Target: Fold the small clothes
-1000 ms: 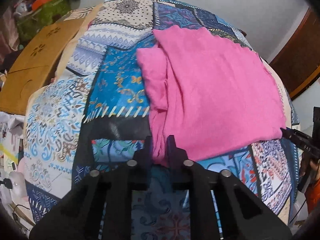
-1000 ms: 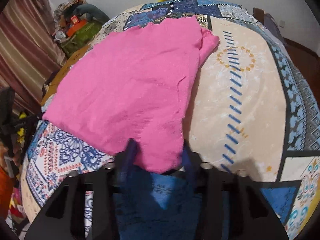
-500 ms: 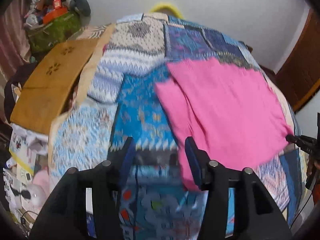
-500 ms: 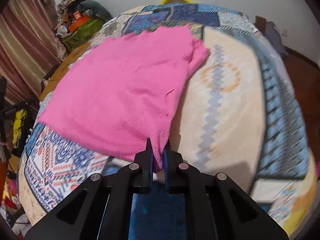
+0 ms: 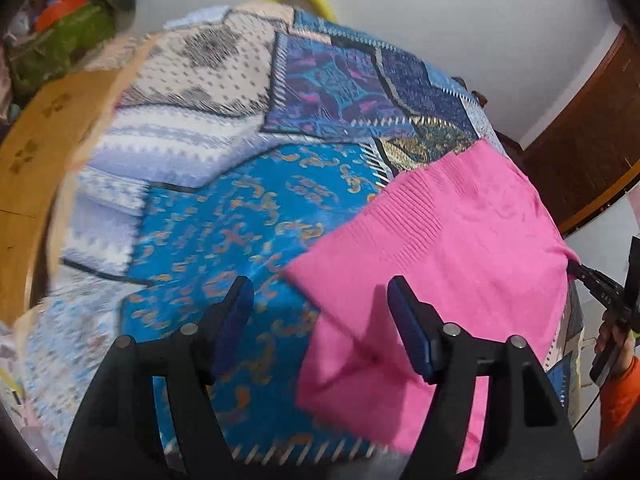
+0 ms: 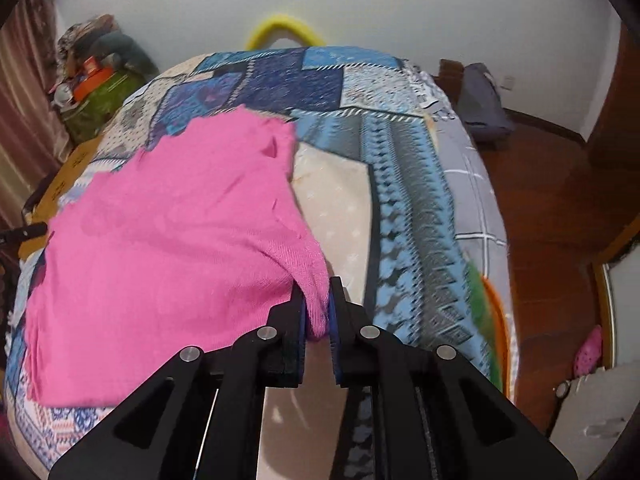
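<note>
Garment (image 6: 168,264): pink knit, soft, light, limp; lies on patchwork bed (image 6: 408,200). Right gripper (image 6: 318,312) clamped on its near corner, jaws easing apart slightly. Left gripper (image 5: 320,320) opening, nothing between jaws. Best hold: corners or hem.

No legible text, label, brand or number anywhere in either view.

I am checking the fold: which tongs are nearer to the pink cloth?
Right. The right tongs pinch a corner of the pink cloth. The left tongs are opening above its other edge, not touching it.
</note>
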A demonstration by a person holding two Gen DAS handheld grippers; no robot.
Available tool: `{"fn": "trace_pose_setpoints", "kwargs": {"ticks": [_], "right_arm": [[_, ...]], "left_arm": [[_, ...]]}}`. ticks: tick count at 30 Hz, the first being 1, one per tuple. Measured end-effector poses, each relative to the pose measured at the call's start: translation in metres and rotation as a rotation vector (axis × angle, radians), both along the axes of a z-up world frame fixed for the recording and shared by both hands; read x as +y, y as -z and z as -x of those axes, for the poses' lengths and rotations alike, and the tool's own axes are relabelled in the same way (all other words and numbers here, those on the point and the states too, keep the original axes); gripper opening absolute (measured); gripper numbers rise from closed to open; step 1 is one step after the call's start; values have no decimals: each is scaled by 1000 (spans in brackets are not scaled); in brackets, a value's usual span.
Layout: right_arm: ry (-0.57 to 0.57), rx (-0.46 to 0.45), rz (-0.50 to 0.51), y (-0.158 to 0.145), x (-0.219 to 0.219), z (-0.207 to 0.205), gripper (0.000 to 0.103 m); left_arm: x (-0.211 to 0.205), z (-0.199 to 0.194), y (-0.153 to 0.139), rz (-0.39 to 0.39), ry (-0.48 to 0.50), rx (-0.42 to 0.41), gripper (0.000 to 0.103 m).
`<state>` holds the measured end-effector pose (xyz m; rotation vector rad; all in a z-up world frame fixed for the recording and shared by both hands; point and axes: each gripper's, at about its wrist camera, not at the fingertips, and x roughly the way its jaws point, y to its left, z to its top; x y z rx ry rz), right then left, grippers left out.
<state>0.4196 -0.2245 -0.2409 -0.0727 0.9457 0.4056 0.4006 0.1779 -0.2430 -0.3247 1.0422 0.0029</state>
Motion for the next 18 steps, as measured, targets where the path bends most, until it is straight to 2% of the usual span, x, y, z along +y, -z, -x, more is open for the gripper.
{"fn": "trace_pose_setpoints", "kwargs": {"ticks": [1, 2, 3, 4, 5, 6, 7, 8, 12, 18], "right_arm": [[6, -6, 3, -1, -1, 2, 15], [12, -14, 14, -1, -1, 5, 23], [13, -25, 31, -2, -1, 8, 31], [8, -31, 35, -2, -2, 11, 35], [0, -39, 40, -3, -2, 16, 41], [-7, -42, 42, -3, 0, 19, 43], [-16, -42, 41, -4, 0, 27, 44], [-22, -39, 38, -5, 1, 28, 45], [-60, -52, 24, -8, 11, 49, 54], [-156, -14, -35, -5, 41, 86, 54]], "left_arm": [[-2, -4, 4, 8, 9, 8, 69], [-6, -7, 7, 8, 25, 0, 68], [-10, -7, 8, -3, 41, -13, 62], [-15, -7, 8, -18, 57, -28, 55], [-21, -7, 9, -32, 83, -38, 42], [-26, -6, 8, -40, 103, -47, 34], [-32, -4, 6, -48, 124, -56, 20], [-36, -4, 5, -68, 132, -58, 14], [-40, 9, 1, -119, 126, -51, 11], [-25, 54, 0, -111, 87, -19, 11]]}}
